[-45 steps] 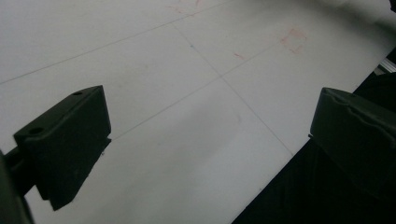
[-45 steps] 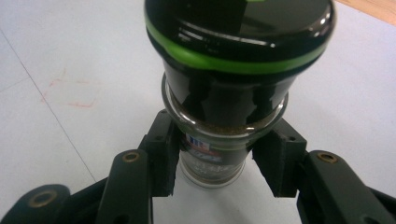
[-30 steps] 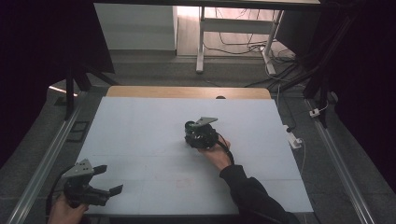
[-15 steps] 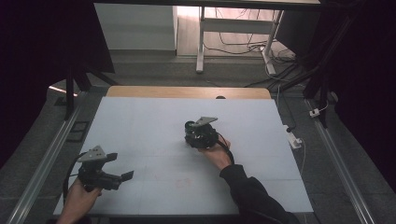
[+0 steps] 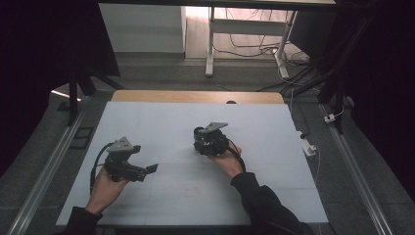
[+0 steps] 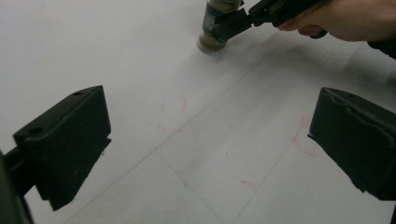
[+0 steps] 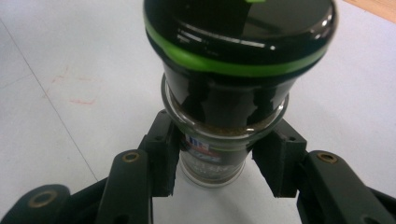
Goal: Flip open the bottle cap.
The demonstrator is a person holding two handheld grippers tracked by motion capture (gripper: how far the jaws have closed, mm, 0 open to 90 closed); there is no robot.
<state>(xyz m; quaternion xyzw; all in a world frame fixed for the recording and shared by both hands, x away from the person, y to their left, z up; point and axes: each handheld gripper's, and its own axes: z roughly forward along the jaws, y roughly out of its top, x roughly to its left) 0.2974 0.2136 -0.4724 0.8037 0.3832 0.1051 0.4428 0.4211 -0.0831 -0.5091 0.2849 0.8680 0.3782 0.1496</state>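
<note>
A glass spice jar (image 7: 233, 70) with a black cap and a green ring stands upright on the white table sheet (image 5: 161, 122), near its middle. My right gripper (image 7: 217, 163) is shut on the jar's glass body below the cap, one pad (image 7: 163, 154) on each side. In the high view the jar (image 5: 198, 133) sits at the tip of the right gripper (image 5: 201, 143). My left gripper (image 5: 145, 157) is over the front left of the sheet and points toward the jar. Its jaws stand wide open around bare sheet in the left gripper view (image 6: 210, 140), with the jar (image 6: 215, 28) farther off.
Faint red and blue pencil marks (image 6: 173, 105) lie on the sheet between the grippers. A wooden strip (image 5: 195, 96) borders the table's far edge. A white power strip (image 5: 308, 147) lies off the right edge, and metal rails (image 5: 49, 166) run along both sides.
My left gripper has moved from the front left corner rightward and farther onto the sheet, toward the jar. The right gripper and jar have stayed put.
</note>
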